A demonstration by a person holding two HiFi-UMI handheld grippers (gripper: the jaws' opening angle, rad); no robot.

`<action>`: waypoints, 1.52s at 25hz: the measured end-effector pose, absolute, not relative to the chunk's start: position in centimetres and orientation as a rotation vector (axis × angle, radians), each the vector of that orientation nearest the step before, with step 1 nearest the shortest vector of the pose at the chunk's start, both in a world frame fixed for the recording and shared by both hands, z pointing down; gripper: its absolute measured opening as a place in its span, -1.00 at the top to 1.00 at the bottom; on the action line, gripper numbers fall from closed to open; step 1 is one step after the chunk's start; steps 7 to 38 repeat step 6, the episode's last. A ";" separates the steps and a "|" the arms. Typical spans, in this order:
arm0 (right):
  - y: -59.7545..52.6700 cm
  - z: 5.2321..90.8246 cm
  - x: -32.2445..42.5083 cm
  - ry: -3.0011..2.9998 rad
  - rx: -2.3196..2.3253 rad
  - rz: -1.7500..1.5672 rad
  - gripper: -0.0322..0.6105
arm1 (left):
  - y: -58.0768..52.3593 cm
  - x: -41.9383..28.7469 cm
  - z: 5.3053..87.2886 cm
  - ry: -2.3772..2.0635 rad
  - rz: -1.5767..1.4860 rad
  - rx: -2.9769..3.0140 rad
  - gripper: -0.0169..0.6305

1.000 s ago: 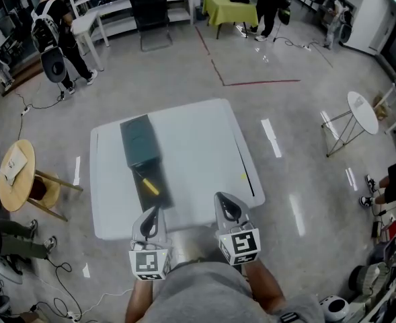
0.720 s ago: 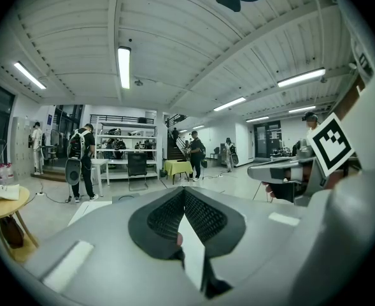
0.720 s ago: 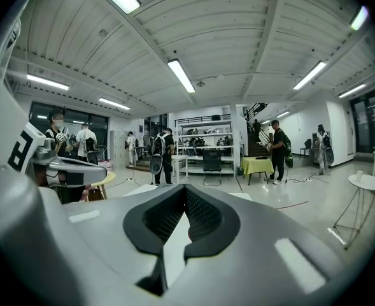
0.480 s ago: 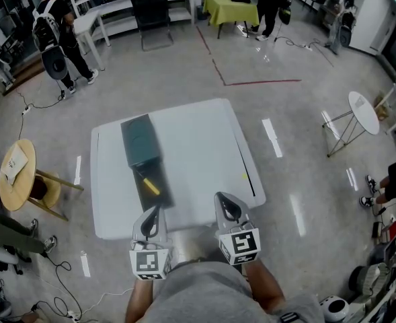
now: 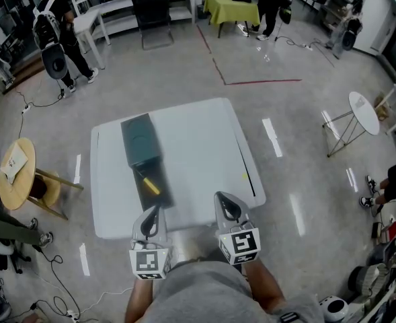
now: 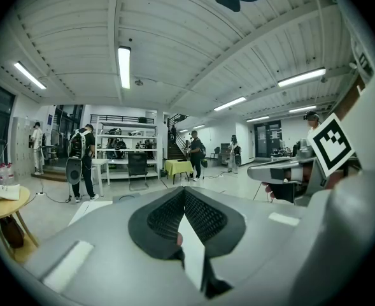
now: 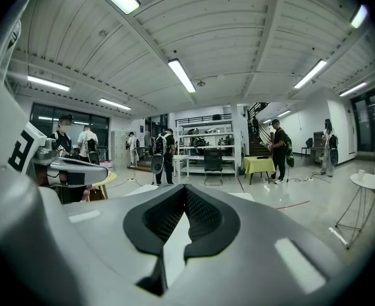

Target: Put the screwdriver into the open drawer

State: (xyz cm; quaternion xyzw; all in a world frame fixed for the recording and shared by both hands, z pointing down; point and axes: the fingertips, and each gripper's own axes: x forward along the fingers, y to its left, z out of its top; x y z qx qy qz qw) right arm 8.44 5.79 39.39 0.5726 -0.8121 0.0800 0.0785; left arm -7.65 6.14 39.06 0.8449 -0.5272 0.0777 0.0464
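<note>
Screwdriver (image 5: 149,186) in drawer (image 5: 161,198), drawer open

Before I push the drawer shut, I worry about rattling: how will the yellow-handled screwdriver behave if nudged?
The screwdriver looks rigid, a yellow handle on a dark shaft, so it should shift as one piece. The handle seems rounded, so it may roll, though the walls of the open drawer around it should stop it. It looks slim, so it is probably light.
</note>
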 end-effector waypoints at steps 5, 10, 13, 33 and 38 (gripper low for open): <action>5.8 39.7 7.9 -2.434 1.711 0.244 0.89 | 6.1 -8.2 39.3 -1.610 0.235 2.577 0.91; 5.9 39.8 7.8 -2.433 1.711 0.245 0.89 | 6.1 -8.3 39.3 -1.610 0.234 2.576 0.91; 5.9 39.8 7.8 -2.433 1.711 0.245 0.89 | 6.1 -8.3 39.3 -1.610 0.234 2.576 0.91; 5.9 39.8 7.8 -2.433 1.711 0.245 0.89 | 6.1 -8.3 39.3 -1.610 0.234 2.576 0.91; 5.9 39.8 7.8 -2.433 1.711 0.245 0.89 | 6.1 -8.3 39.3 -1.610 0.234 2.576 0.91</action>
